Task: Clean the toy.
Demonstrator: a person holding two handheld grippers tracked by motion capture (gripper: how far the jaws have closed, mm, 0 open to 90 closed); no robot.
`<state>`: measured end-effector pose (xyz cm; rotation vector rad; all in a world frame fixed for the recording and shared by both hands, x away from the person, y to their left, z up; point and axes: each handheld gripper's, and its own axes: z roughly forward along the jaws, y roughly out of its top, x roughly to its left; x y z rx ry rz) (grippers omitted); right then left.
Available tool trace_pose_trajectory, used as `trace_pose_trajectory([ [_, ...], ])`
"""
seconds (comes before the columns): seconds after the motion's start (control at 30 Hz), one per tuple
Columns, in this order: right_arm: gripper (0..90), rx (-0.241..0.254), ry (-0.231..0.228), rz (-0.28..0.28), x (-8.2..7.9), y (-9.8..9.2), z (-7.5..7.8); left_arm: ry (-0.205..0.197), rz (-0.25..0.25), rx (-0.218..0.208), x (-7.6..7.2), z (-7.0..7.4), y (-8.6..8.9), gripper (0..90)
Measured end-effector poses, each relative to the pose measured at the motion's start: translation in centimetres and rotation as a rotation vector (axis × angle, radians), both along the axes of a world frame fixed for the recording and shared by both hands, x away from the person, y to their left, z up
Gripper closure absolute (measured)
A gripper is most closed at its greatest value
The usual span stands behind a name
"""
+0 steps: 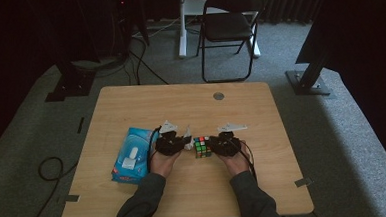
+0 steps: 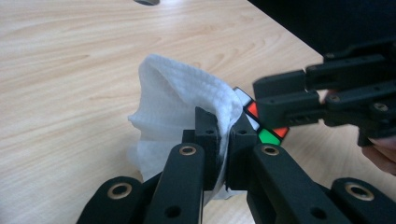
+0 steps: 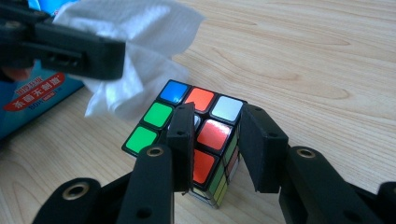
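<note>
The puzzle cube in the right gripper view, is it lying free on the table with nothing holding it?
No, the right hand-held gripper has its two black jaws clamped on the sides of the puzzle cube.

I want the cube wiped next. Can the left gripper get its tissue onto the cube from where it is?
Probably yes. The left gripper is shut on the tissue, right beside the cube, which the right gripper holds; nothing lies between them.

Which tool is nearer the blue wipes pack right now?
Left. The left tool, shut on a white wipe, sits just beside the blue wipes pack. The right tool grips the puzzle cube farther away.
</note>
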<state>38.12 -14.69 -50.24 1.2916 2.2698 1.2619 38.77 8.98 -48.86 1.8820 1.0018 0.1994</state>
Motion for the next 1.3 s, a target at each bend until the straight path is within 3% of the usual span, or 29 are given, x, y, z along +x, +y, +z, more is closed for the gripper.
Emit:
trace_pose_trajectory([
  [0.37,66.1,0.003,0.0,-0.001,0.0,0.0,0.0,-0.036,0.005,-0.022,0.8,1.0,-0.9,86.5],
  [0.63,66.2,0.004,0.0,-0.001,0.0,0.0,0.0,0.002,0.029,-0.032,1.2,-0.7,-1.5,86.3],
  [0.9,66.2,0.004,-0.001,-0.002,0.0,0.0,0.0,0.012,0.036,-0.006,1.1,-1.4,-1.6,85.9],
  [1.13,66.2,0.004,-0.001,-0.002,0.0,0.0,-0.1,-0.019,0.063,0.039,0.8,-1.4,-1.7,86.1],
  [1.3,66.2,0.006,-0.002,-0.002,0.0,0.0,-0.1,0.015,0.083,0.037,0.9,-2.0,-1.5,86.3],
])
